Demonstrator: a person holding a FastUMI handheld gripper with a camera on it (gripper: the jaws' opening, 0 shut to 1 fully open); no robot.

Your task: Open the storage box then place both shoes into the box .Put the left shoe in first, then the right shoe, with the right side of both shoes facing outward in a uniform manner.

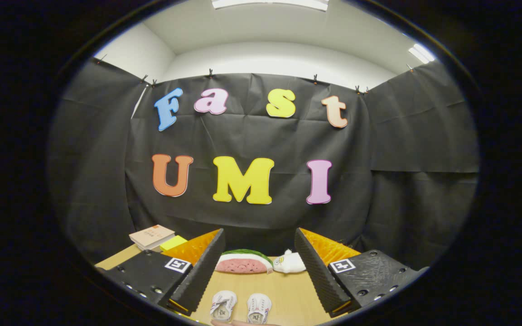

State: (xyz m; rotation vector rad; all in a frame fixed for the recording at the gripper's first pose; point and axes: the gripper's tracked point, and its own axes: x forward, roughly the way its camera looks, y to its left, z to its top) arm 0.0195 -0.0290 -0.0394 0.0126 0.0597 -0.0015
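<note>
Wooden tabletop [288, 294]: light tan, bare between my fingers, everything sits on it.
Gripper [256, 271]: fingers spread wide, pinching nothing, held above the table.
Shoes: pair of small white fabric shoes just ahead, between my fingers, side by side, close but apart; one [223, 306] towards my left finger, the other [259, 308] to its right.
Which is left/right shoe: cannot tell from here.
Beyond fingers: watermelon-slice plush with red flesh and green rind [243, 262], small white plush toy [289, 262] just beside it.
Far left: tan book [151, 236] with yellow-green pad [173, 243] next to it.
Storage box: can't place it from here.
Progress: judged not started; box unopened, both shoes still to load, left one first.
</note>
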